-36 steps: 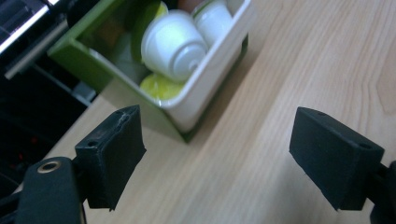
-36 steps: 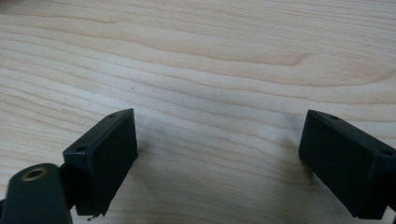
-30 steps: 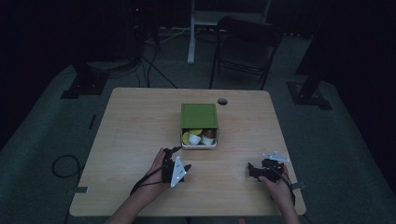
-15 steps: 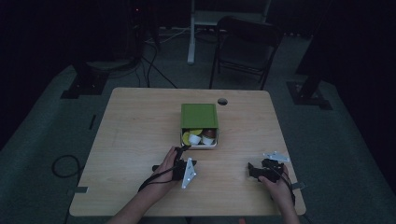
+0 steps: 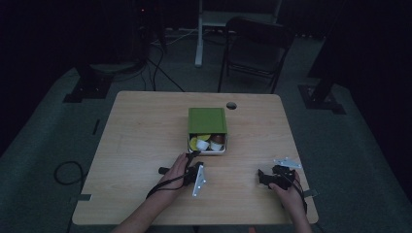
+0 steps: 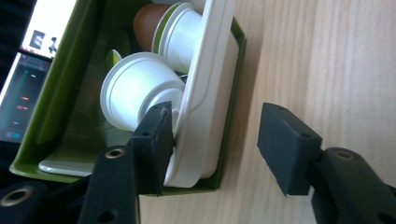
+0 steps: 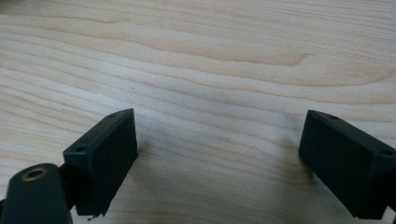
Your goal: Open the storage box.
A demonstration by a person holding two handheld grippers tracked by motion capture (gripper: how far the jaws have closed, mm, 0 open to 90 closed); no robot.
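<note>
A green box (image 5: 207, 119) lies mid-table with its near end open, and a white tray (image 6: 205, 107) sits inside it. The tray holds white capsules (image 6: 135, 88) and a brown one (image 6: 147, 21). My left gripper (image 6: 219, 147) is at the box's near end (image 5: 194, 156). One jaw is inside the tray against its front wall, and the other is outside, apart from the green wall. Its jaws have just been closing, with that wall between them. My right gripper (image 7: 217, 158) rests open over bare wood at the table's near right (image 5: 265, 177), holding nothing.
The wooden table (image 5: 145, 126) has a round cable hole (image 5: 231, 105) behind the box. A dark chair (image 5: 255, 48) and a white stand (image 5: 199, 34) are beyond the far edge. Cables (image 5: 65, 170) lie on the floor at the left.
My left hand has moved right and forward to the box's near end, and its jaws have narrowed around the tray's front wall. The right hand has stayed put.
</note>
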